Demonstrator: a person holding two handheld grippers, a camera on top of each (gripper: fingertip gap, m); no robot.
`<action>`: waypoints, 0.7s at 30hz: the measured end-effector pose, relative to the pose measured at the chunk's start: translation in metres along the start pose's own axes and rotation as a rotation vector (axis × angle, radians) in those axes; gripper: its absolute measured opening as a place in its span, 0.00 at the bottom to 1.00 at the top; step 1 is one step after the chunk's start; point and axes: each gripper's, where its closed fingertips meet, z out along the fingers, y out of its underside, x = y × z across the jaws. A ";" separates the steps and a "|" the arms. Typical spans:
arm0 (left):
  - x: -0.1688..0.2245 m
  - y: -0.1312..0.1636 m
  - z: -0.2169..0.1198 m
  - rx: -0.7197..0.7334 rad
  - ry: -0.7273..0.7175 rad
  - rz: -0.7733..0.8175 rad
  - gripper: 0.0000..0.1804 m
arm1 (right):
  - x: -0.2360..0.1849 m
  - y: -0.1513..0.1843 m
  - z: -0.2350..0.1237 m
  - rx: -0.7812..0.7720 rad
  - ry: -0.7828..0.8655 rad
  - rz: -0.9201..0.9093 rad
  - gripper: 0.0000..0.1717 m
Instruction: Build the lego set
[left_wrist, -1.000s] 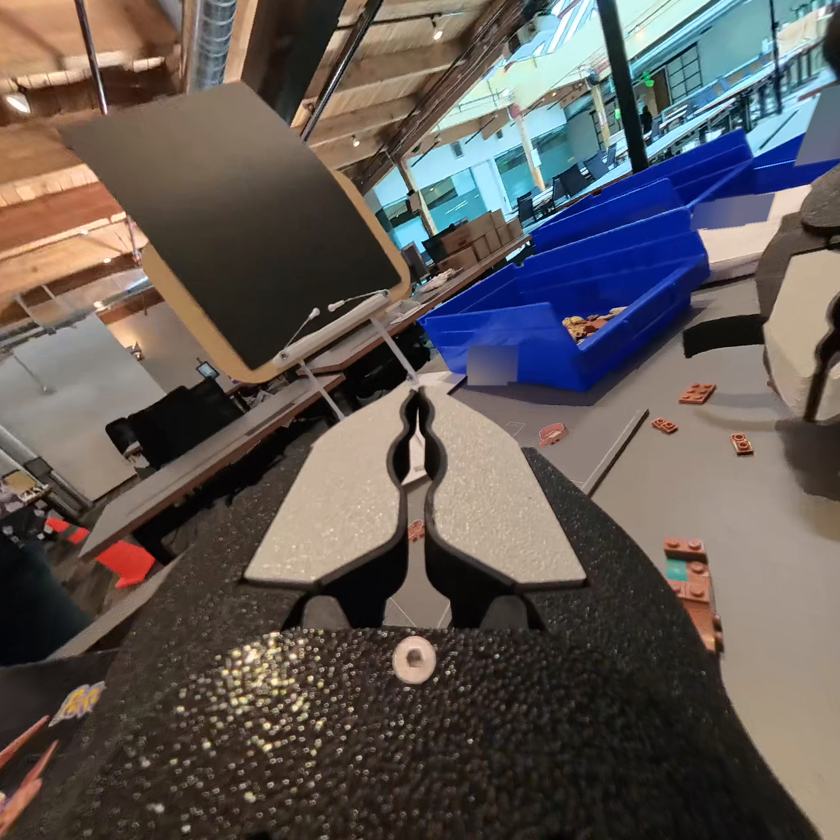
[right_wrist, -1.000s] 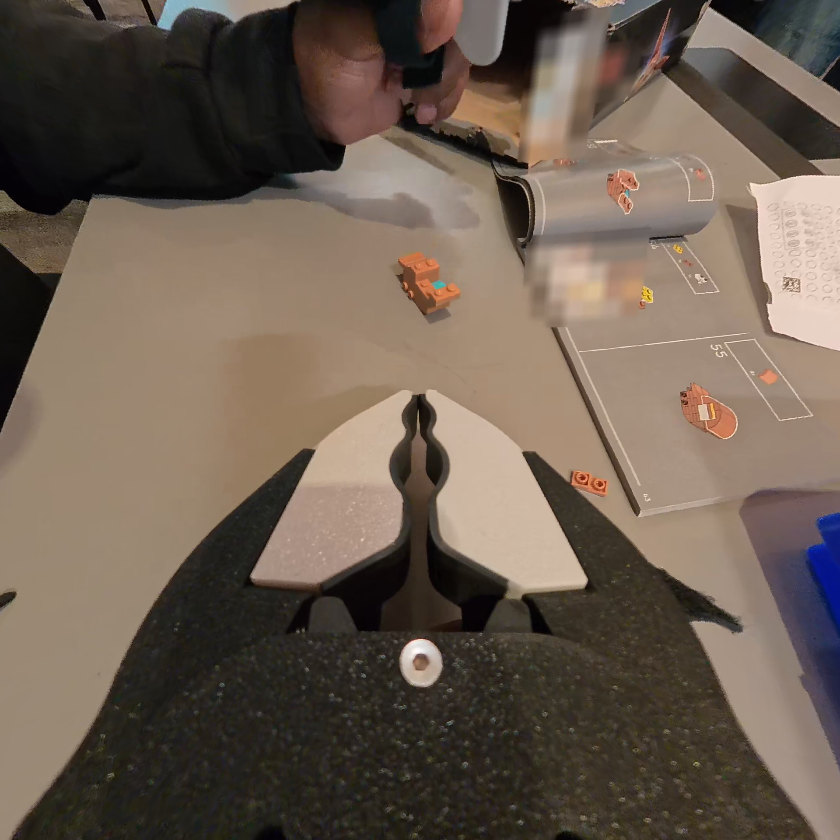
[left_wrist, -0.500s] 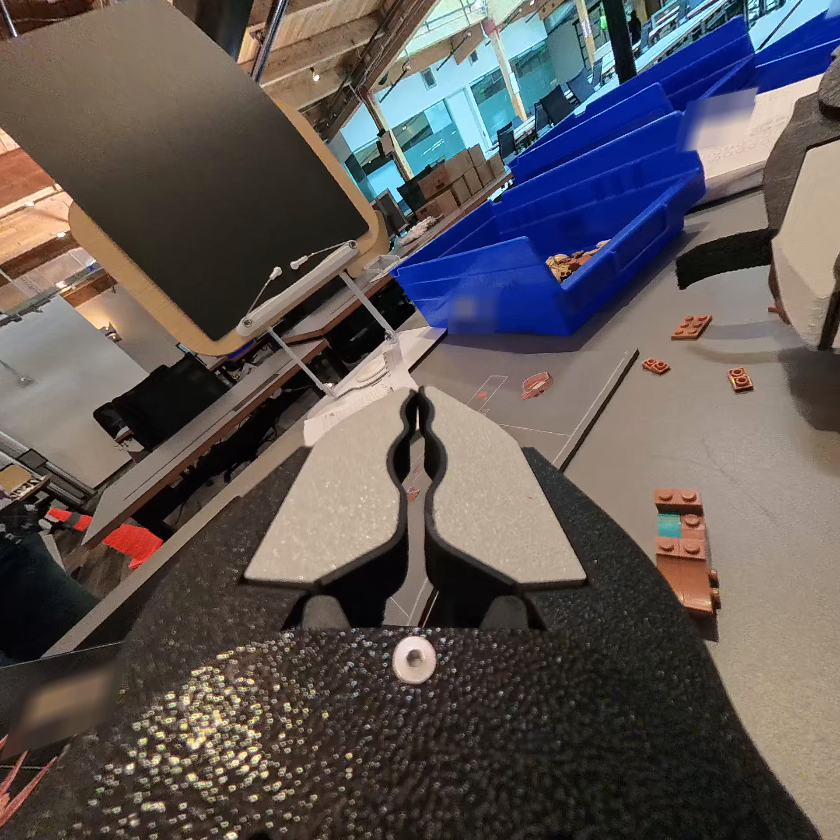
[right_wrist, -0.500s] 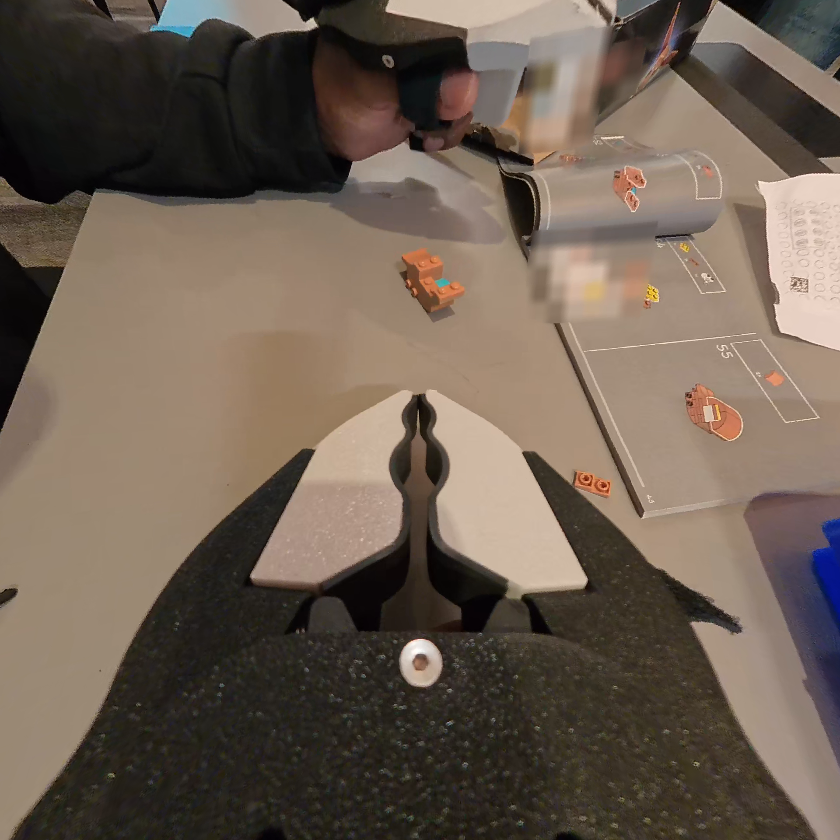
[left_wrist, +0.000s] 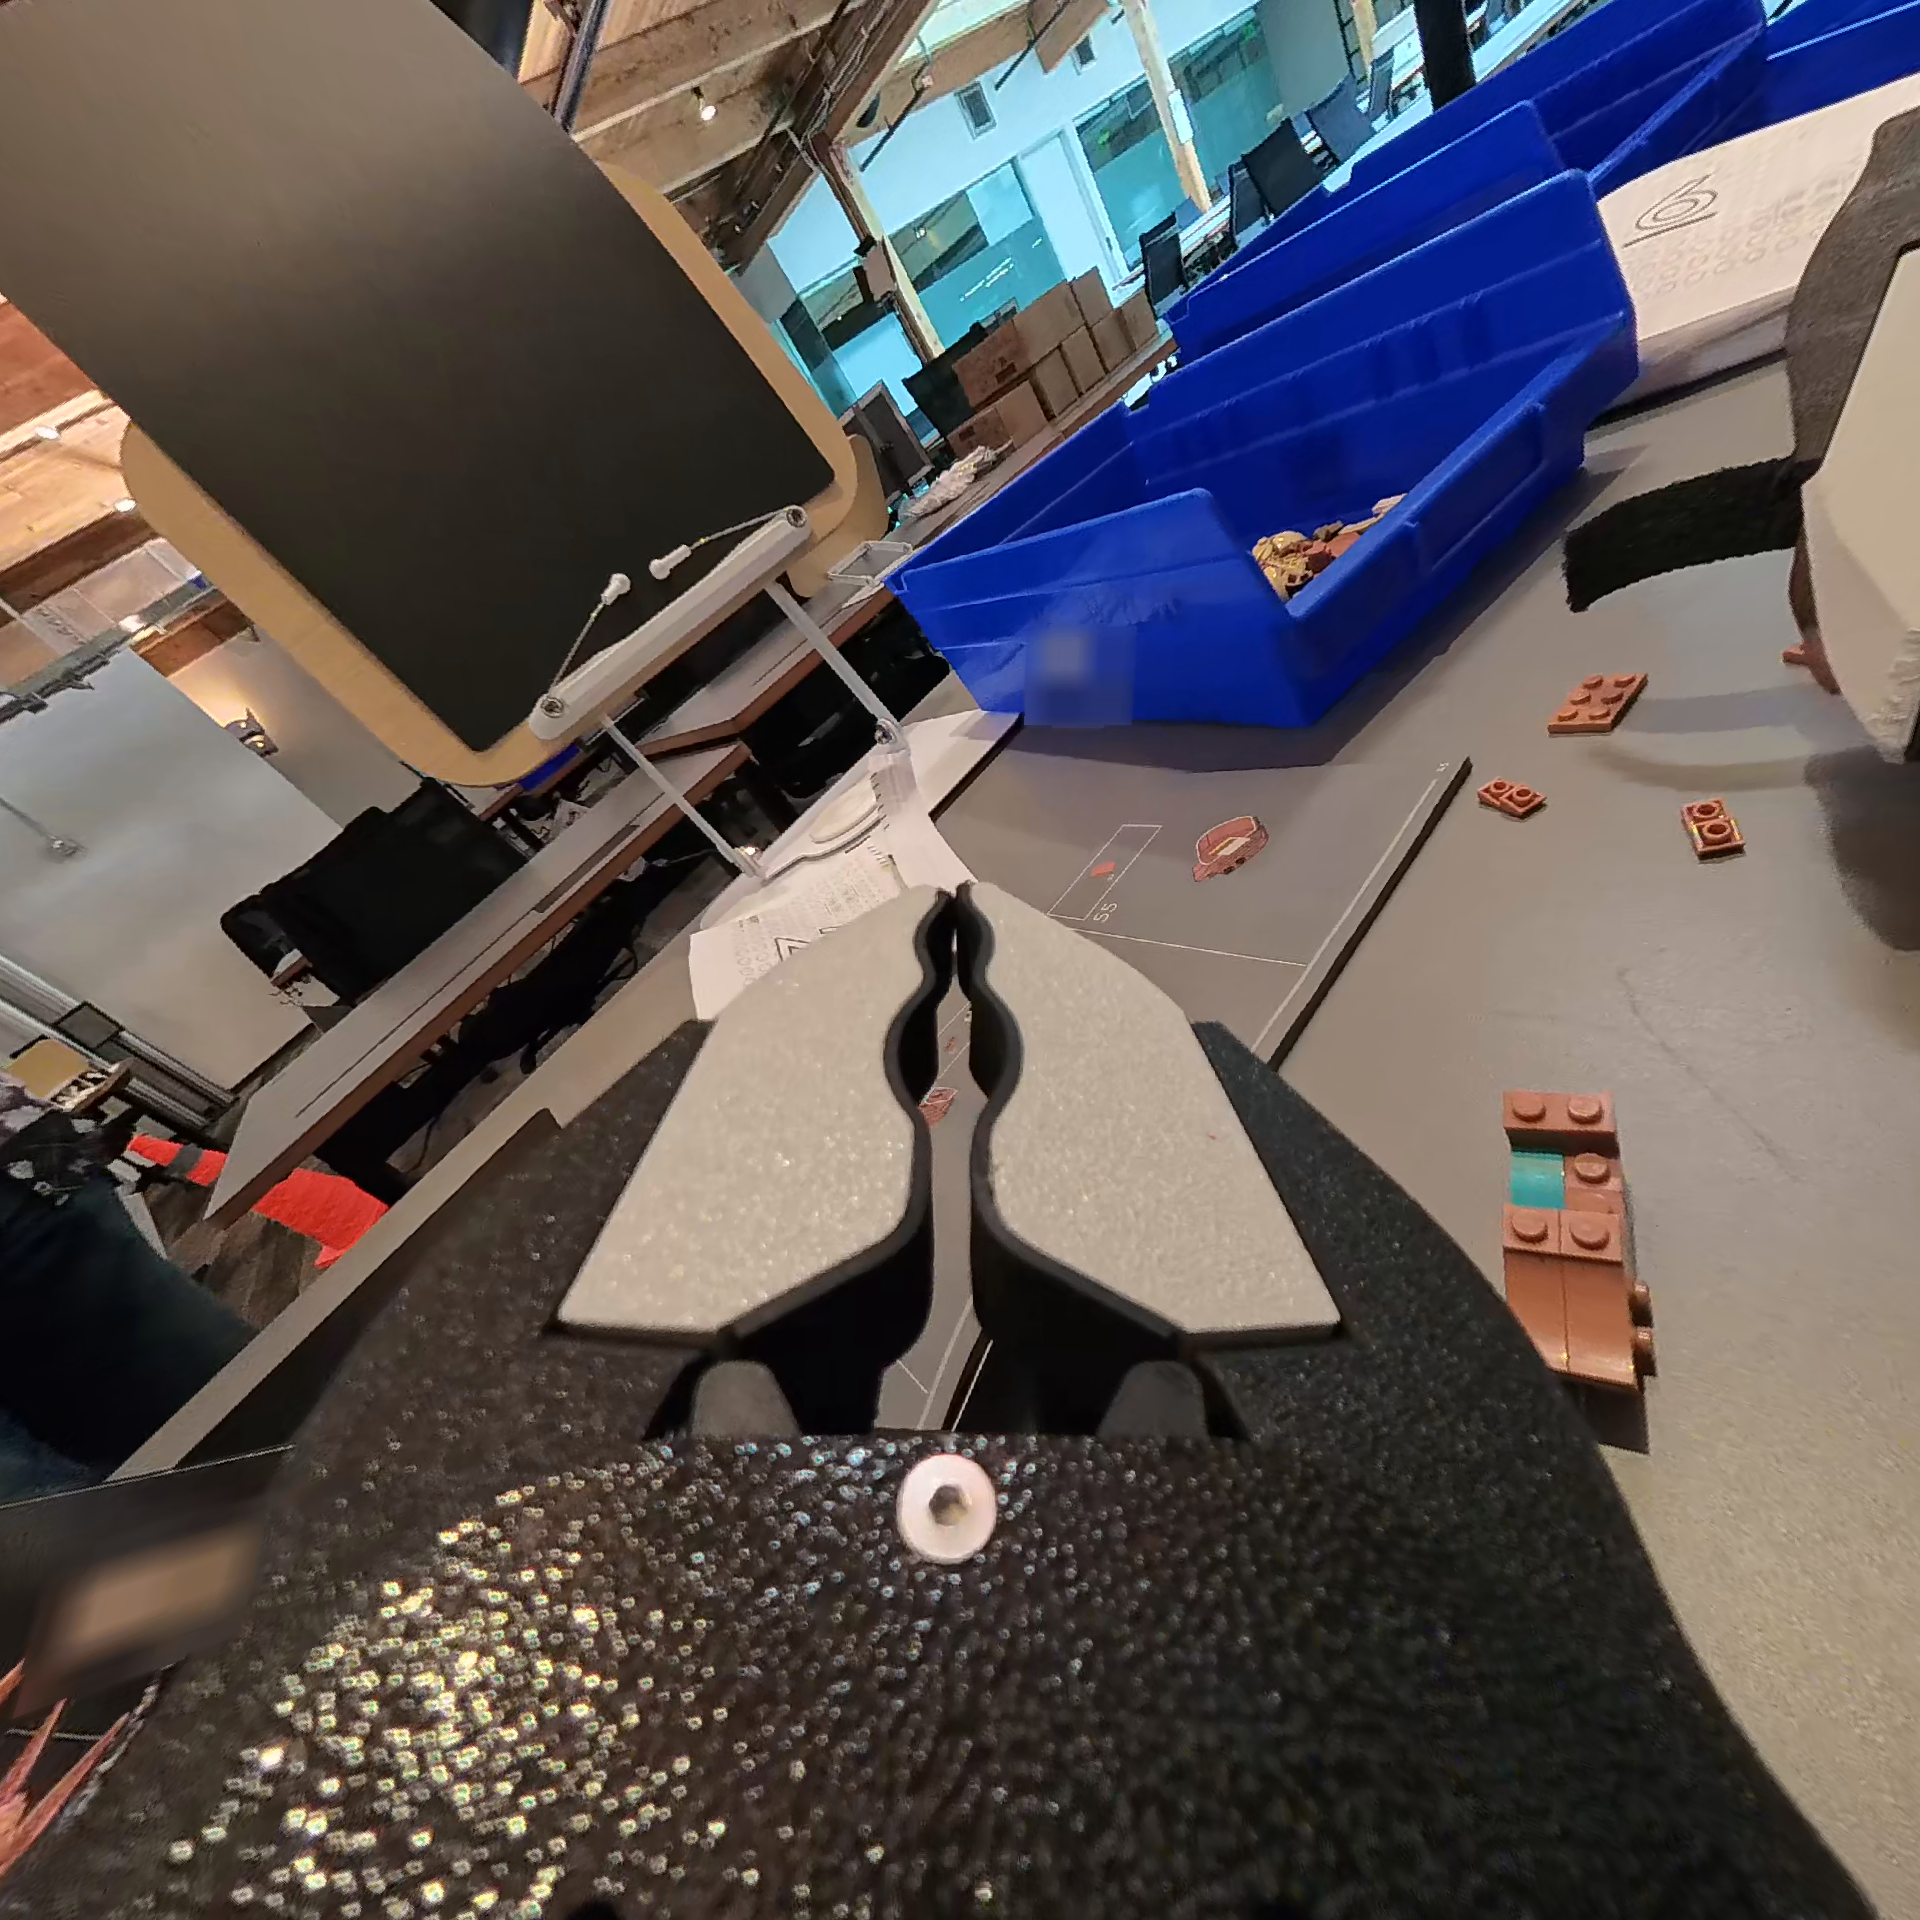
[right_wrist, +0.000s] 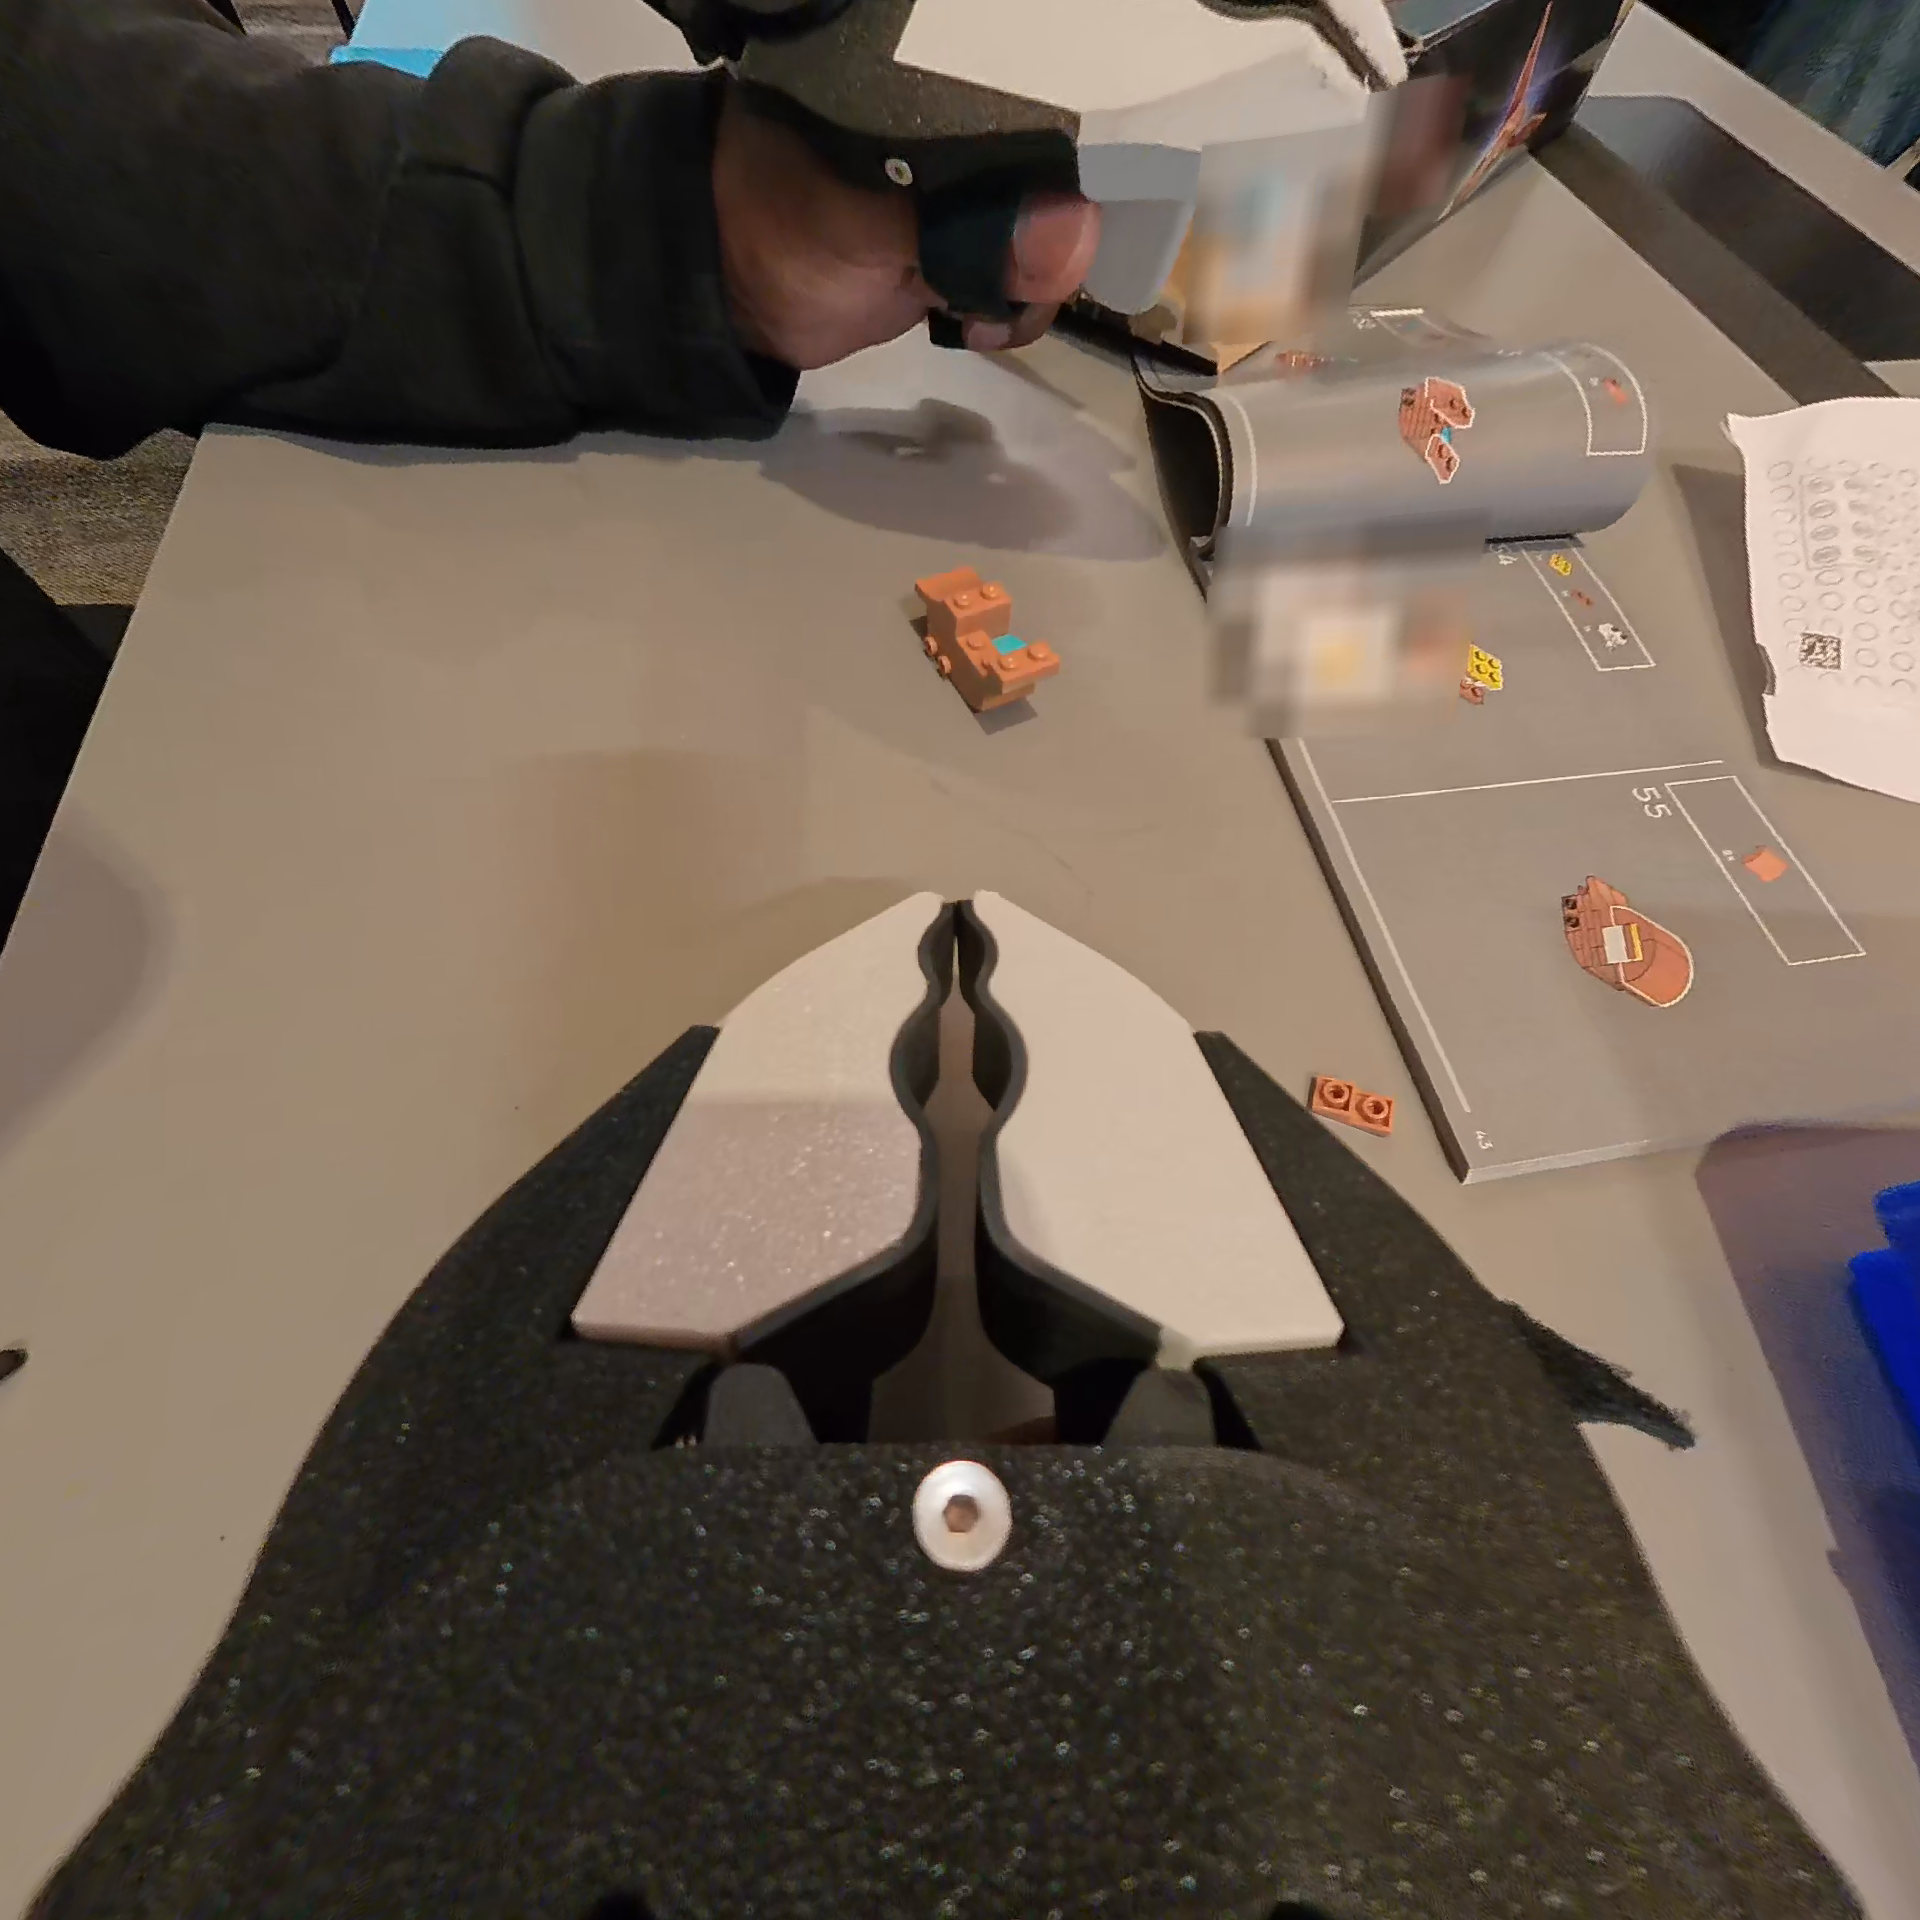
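My left gripper (left_wrist: 956, 896) is shut with nothing between its fingertips, held low over the open instruction booklet (left_wrist: 1247, 883). A small brown brick assembly with a teal piece (left_wrist: 1569, 1236) lies on the grey table to its right. My right gripper (right_wrist: 956, 909) is shut and empty above the grey table (right_wrist: 520, 831). The same brown assembly (right_wrist: 982, 649) lies ahead of it, and a small brown plate (right_wrist: 1351, 1103) lies to its right. The left gripper, held by a hand in a black sleeve (right_wrist: 416, 239), shows at the top of the right wrist view.
Blue bins (left_wrist: 1299, 582) with brown pieces stand behind the booklet. Loose brown plates (left_wrist: 1597, 703) (left_wrist: 1512, 798) (left_wrist: 1712, 828) lie near the right gripper's body (left_wrist: 1860, 468). The booklet (right_wrist: 1558, 935) has a curled page; a white sheet (right_wrist: 1839, 603) lies right. A black board (left_wrist: 364, 312) stands left. Tip to tip, the grippers are about 15 cm apart. The left gripper is farther from the small brown plate (right_wrist: 1351, 1103), some 20 cm, than the right, some 9 cm.
The left gripper has tilted down and lowered toward the table and booklet, its hand coming nearer in the right wrist view. The right gripper has stayed almost still. Both stay shut.
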 end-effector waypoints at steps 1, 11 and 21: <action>0.000 0.000 0.000 -0.001 -0.001 0.000 0.00 | 0.000 0.000 0.000 0.000 0.000 0.000 0.00; -0.002 0.001 0.000 -0.008 -0.012 0.007 0.00 | 0.003 -0.001 -0.001 0.009 0.003 0.022 0.00; -0.001 -0.001 0.000 -0.012 -0.020 0.024 0.00 | 0.005 -0.016 -0.010 0.125 0.017 0.061 0.00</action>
